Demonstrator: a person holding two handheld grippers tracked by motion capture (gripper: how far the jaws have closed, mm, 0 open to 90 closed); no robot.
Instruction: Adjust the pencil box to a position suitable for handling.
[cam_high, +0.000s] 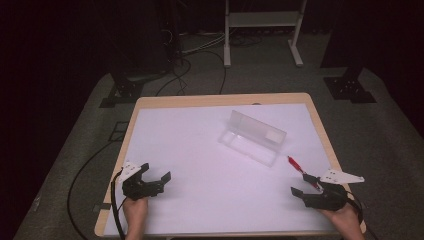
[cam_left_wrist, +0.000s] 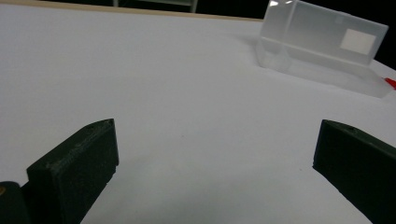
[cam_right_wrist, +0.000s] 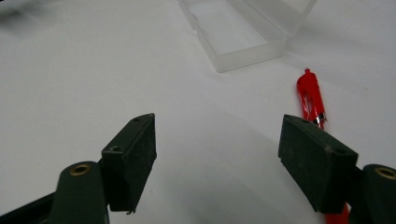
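My right tongs (cam_high: 306, 188) sit low at the near right corner of the tabletop (cam_high: 200, 150), jaws spread wide with nothing between them, and the red pen (cam_right_wrist: 310, 95) lies just beside the outer jaw, its body running under that jaw's pad in the right gripper view. I'd say that's why I'm holding this hand so close to the surface: the pen lies flat, so the jaws have to come down astride it before they can pinch. Pen's off to one side for now, so I judge a small sideways shift comes first. Beyond it, the clear plastic pencil case (cam_high: 252, 137) lies open, lid propped up at the far side, tray facing me, near the pen but not touching; looks ready to take the pen. My left tongs (cam_high: 156, 176) rest at the near left, well apart from everything, jaws spread and empty, pointed toward the case (cam_left_wrist: 322, 44); probably parked to steady it later. Nothing lies between pen and tray. The raised lid (cam_high: 257, 126) is the one thing to mind, along with the near wall of the tray.
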